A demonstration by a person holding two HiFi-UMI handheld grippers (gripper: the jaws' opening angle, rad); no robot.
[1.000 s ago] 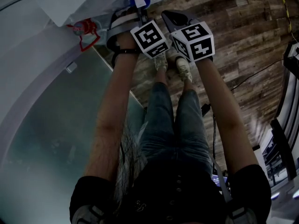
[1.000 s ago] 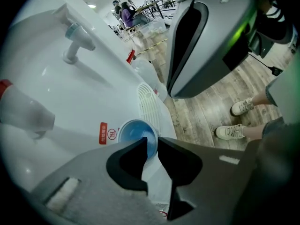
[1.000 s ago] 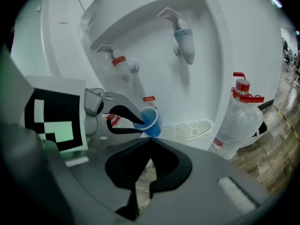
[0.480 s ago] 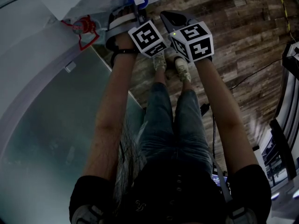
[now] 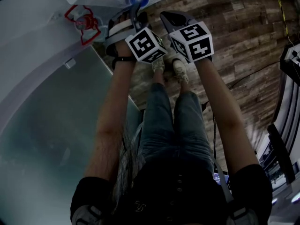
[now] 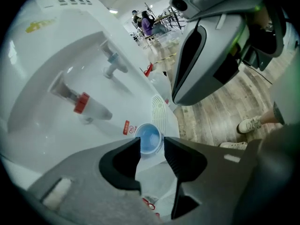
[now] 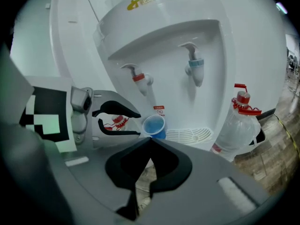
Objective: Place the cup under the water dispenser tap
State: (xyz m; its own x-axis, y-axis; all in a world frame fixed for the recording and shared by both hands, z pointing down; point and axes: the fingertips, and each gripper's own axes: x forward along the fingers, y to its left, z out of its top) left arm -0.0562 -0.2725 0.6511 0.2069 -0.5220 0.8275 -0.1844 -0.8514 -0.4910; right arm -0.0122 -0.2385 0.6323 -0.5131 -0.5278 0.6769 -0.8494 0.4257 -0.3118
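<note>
Landmark: white water dispenser (image 7: pixel 187 13), with two taps in its front recess; every position below is stated against it.
Red tap (image 7: pixel 139 80): on the left of the dispenser's recess, as the right gripper view shows it.
Blue tap (image 7: pixel 194 69): on the right of the same recess, beside the red tap.
Cup: a blue cup (image 7: pixel 154 125), upright with its mouth up, stands on the dispenser's ledge roughly beneath the red tap. It is just beside the slotted drip grille (image 7: pixel 188 135).
Left gripper (image 6: pixel 152 144): in front of the dispenser's ledge, pointing down towards the cup. Its jaws have just been opening and stand wide apart. The cup shows in the gap just past the tips, with neither pad pressing on it.
Right gripper (image 7: pixel 150 142): a little farther out from the dispenser's front than the left gripper. Its jaws are closed tip to tip with nothing between them.
Bottle: a clear plastic bottle (image 7: pixel 236 125) with a red cap and carry loop, just beside the dispenser's right side.
Floor: wood-patterned planks (image 5: pixel 243 41) in front of the dispenser, with the person's pale shoes (image 5: pixel 169 65) on them.
</note>
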